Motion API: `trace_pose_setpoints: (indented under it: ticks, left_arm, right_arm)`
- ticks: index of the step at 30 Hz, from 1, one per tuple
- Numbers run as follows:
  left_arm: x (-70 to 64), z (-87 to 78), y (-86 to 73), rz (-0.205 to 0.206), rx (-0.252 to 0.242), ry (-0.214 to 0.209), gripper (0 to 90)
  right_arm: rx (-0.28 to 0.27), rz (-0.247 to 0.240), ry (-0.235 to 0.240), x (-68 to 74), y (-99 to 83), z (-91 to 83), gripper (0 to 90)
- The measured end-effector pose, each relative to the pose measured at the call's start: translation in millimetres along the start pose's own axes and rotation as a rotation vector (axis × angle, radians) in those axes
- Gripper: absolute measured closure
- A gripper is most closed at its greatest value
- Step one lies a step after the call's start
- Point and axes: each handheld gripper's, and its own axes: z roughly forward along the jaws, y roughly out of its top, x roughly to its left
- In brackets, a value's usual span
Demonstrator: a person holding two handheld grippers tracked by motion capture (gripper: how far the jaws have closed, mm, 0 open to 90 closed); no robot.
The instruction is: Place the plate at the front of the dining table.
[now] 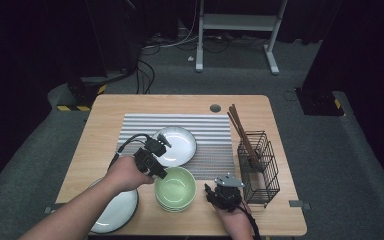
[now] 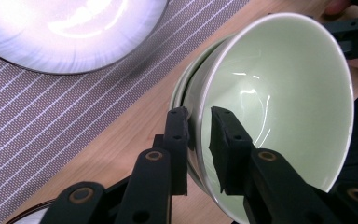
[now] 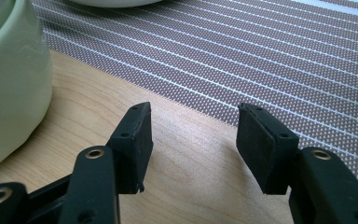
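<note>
Gripping the rim of the top green bowl [image 2: 279,107], the left tool [image 2: 199,122] has one jaw inside and one outside the wall, clamped at the bowl's 9 o'clock edge. That bowl sits tilted on a stack of green bowls [image 1: 175,190] near the desk's [image 1: 280,220] front, at 6 o'clock from the white plate [image 1: 177,145] on the striped mat [image 3: 270,56]. The right tool [image 3: 192,140] hovers released just beside the stack at 3 o'clock, holding nothing. The step looks like separating the top bowl; next probably calls for a clean lift clear of the stack.

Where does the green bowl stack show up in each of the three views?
High view: green bowl stack near the front edge, centre.
Left gripper view: right half, top bowl's rim between the jaws.
Right gripper view: far left edge.
Shared landmark: striped placemat.
</note>
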Motion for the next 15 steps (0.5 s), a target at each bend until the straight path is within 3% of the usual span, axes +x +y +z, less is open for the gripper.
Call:
trace_pose_setpoints:
  ticks: [3, 8, 15]
  left_arm:
    - [0.1, 2.3, 1.1, -0.009, 0.005, 0.01, 73.6]
    - [-2.3, 8.0, 2.0, 0.015, 0.025, 0.036, 71.7]
    - [-1.6, 11.2, 1.8, 0.018, 0.019, 0.052, 76.3]
  right_arm:
    - [0.001, 0.0, 0.002, 0.9, -0.3, 0.2, 45.2]
    - [0.004, 0.0, 0.008, 1.3, -0.3, 0.2, 45.0]
    - [0.004, 0.003, 0.011, 1.1, -0.2, 0.2, 44.9]
